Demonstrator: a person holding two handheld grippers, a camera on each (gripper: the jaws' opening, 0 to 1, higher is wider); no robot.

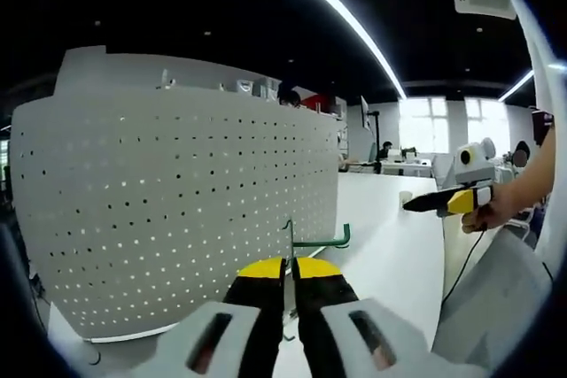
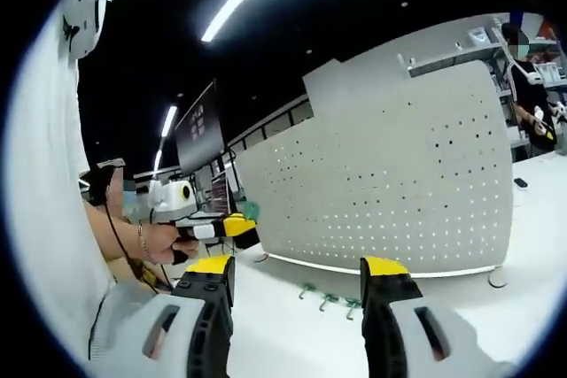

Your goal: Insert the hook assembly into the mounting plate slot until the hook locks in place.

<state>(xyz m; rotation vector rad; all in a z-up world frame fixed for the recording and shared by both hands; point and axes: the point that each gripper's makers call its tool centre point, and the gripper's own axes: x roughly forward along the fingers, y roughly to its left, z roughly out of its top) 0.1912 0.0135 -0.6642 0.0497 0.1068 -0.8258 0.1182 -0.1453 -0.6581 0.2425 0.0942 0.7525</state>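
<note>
- Open office, dark ceiling with long light strips (image 1: 337, 15); white table (image 1: 390, 245) runs back toward bright windows at 3 o'clock in the left gripper view.
- White pegboard (image 1: 177, 210) stands upright on the table and takes up the left half of the left gripper view; in the right gripper view it sits at 2 o'clock, its far end cut off by the frame edge.
- Left gripper (image 1: 289, 294): yellow-tipped black jaws pressed together on the thin wire stem of a green hook (image 1: 319, 241). Hook arm points toward 3 o'clock, tip curled up, just in front of the pegboard's lower right corner. Whether the hook touches the board cannot be told; the stem base is hidden between the jaws.
- Right gripper (image 2: 301, 273): jaws spread wide, nothing between them. It also shows at 3 o'clock in the left gripper view, held in a hand (image 1: 492, 214).
- Three small green hooks (image 2: 330, 298) lie on the table near the pegboard's foot, between the spread jaws; their shapes are too small to make out.
- A dark monitor (image 2: 198, 135) stands at 10 o'clock in the right gripper view.
</note>
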